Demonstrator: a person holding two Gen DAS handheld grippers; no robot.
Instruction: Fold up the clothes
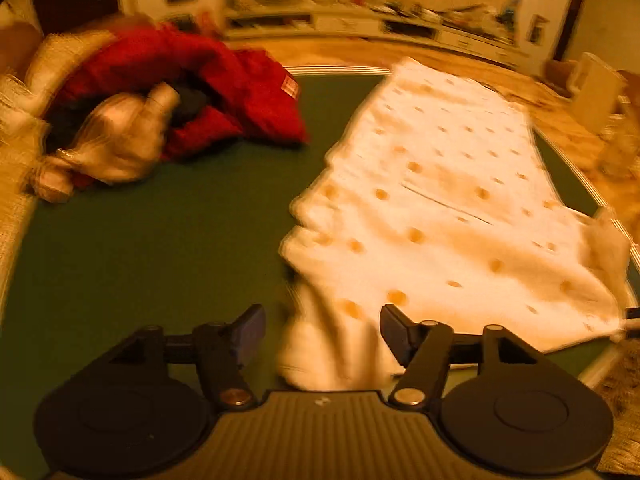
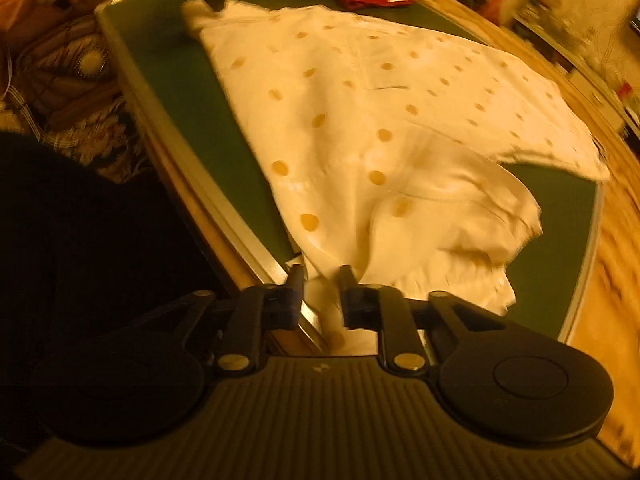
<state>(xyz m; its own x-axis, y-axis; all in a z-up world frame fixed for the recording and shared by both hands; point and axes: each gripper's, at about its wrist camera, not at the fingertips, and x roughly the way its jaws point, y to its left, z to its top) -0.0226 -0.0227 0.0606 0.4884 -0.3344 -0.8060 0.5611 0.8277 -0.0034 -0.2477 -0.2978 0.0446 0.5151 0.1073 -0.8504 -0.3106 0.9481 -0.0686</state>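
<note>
Spotted white garment (image 1: 440, 208) on green table (image 1: 160, 240), corner between left gripper (image 1: 322, 330)

Green table top (image 1: 160, 240), wooden floor (image 2: 612, 264), patterned rug (image 2: 72, 92), cluttered white shelf unit (image 1: 360, 20) along the far wall.

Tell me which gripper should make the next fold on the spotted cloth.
Probably right: the right gripper sits at the loose folded-over flap of the spotted cloth; the left gripper stands open over one corner.

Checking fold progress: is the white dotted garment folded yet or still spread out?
Mostly spread: the white dotted garment lies flat across the green table, with one flap turned over near the right gripper.
</note>
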